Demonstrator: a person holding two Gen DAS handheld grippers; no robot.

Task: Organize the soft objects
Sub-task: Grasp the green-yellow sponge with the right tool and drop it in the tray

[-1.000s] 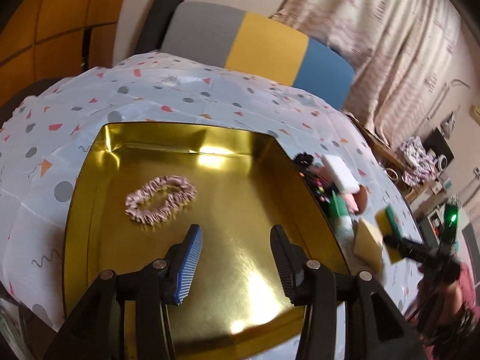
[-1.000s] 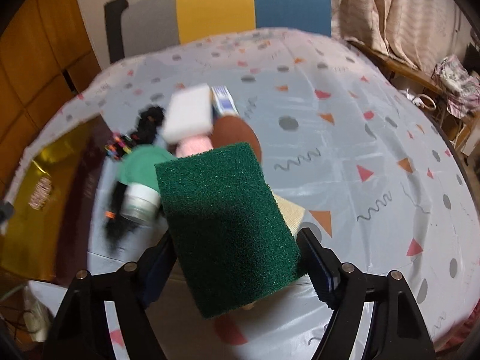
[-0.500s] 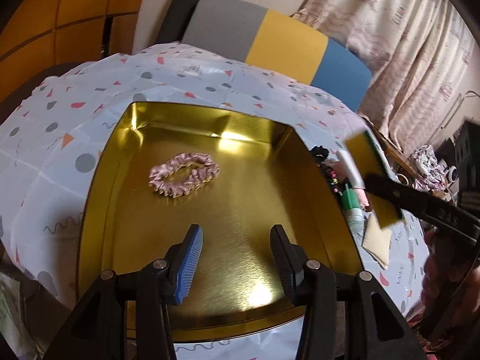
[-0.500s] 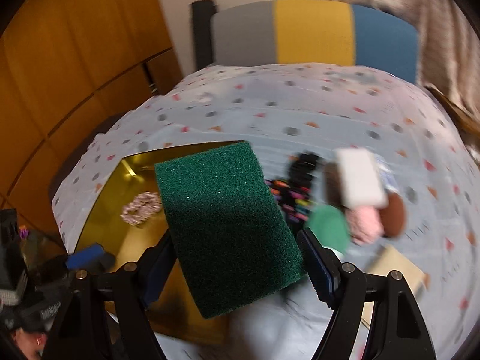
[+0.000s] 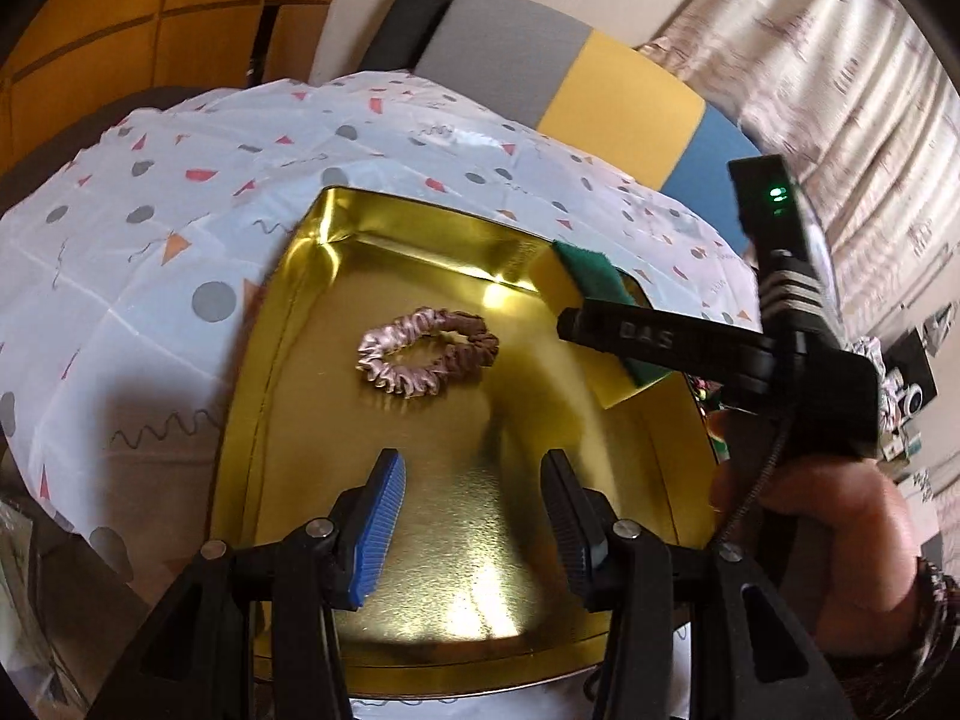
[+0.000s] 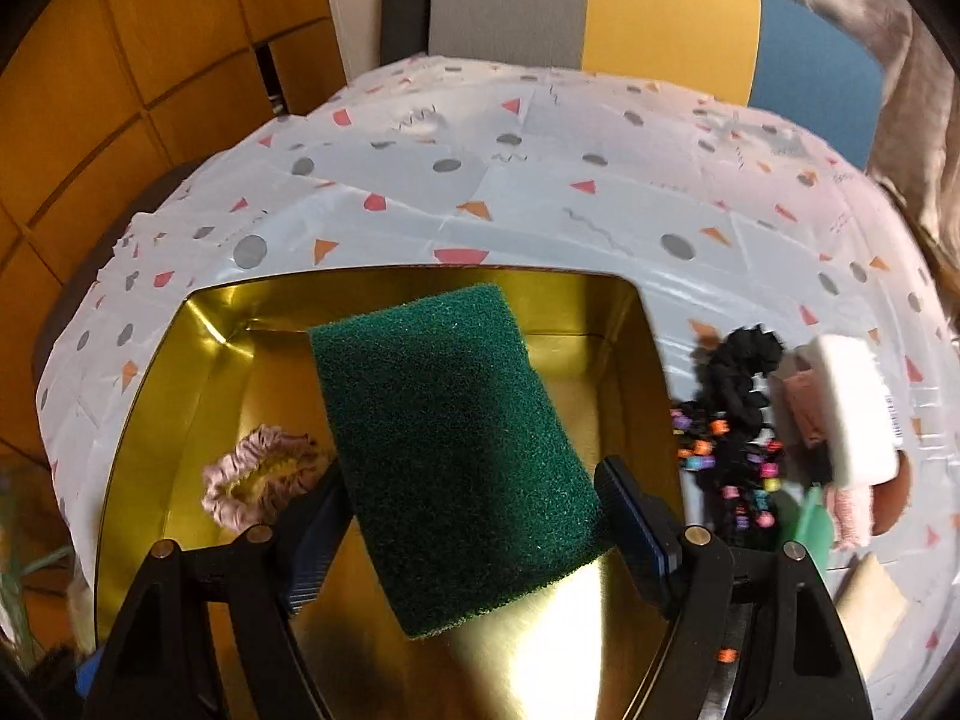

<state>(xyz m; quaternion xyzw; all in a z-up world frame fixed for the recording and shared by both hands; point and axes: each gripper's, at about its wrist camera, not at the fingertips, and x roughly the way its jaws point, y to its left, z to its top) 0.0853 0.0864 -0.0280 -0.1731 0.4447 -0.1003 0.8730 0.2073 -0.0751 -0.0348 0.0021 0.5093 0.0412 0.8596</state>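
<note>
While right gripper (image 6: pixel 465 516) clamps sponge (image 6: pixel 450 450) hiding tray (image 6: pixel 630 324) floor, left gripper (image 5: pixel 474 516) gapes empty, scrunchie (image 6: pixel 258 480) half-hidden.

A gold metal tray (image 6: pixel 180 360) is gleaming with a mirror-glossy finish, its floor throwing back bright glare. Lying inside it, a pink scrunchie (image 5: pixel 427 353) is showing gathered, satiny cloth with a soft sheen. The sponge (image 6: pixel 456 450) is presenting a rough, matt green scouring face, while the left wrist view is showing its smooth yellow foam body. A thin, creased plastic-looking sheet (image 6: pixel 540 204) printed with shapes is covering the desk, catching a slight shine. Each tool's frame is looking like matt black plastic, with finely ribbed blue pads (image 5: pixel 378 531). Beside the tray, a white foam block (image 6: pixel 858 414) is appearing matt and smooth, next to a ruffled black cloth scrunchie (image 6: pixel 744 372).
</note>
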